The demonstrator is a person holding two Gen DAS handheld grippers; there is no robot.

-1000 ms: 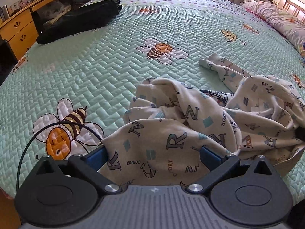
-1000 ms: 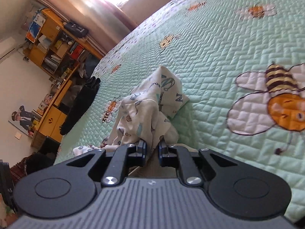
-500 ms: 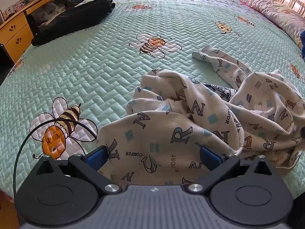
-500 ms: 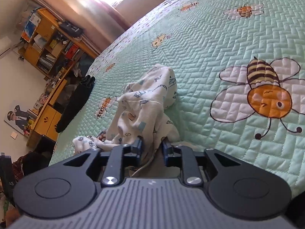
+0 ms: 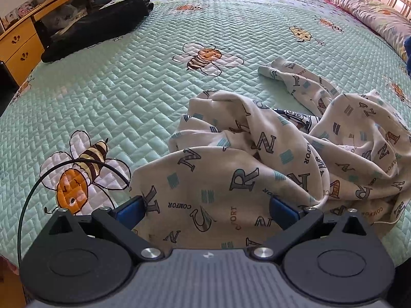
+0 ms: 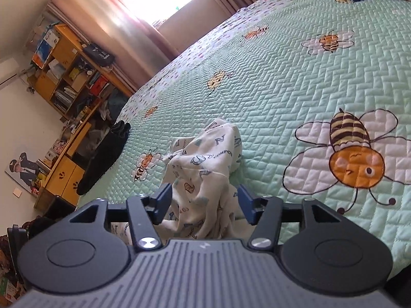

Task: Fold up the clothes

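While the letter-print garment (image 5: pixel 269 159) is lying crumpled on the bed (image 5: pixel 128 97) near its front edge, the left hand-held gripper (image 5: pixel 205 205) is standing wide open with cloth bulging between its blue fingers, gripping nothing. The right hand-held gripper (image 6: pixel 204 202) is gaping too, straddling a bunched fold. Both are sitting at the heap, its sleeve (image 5: pixel 292 77) trailing toward the far edge
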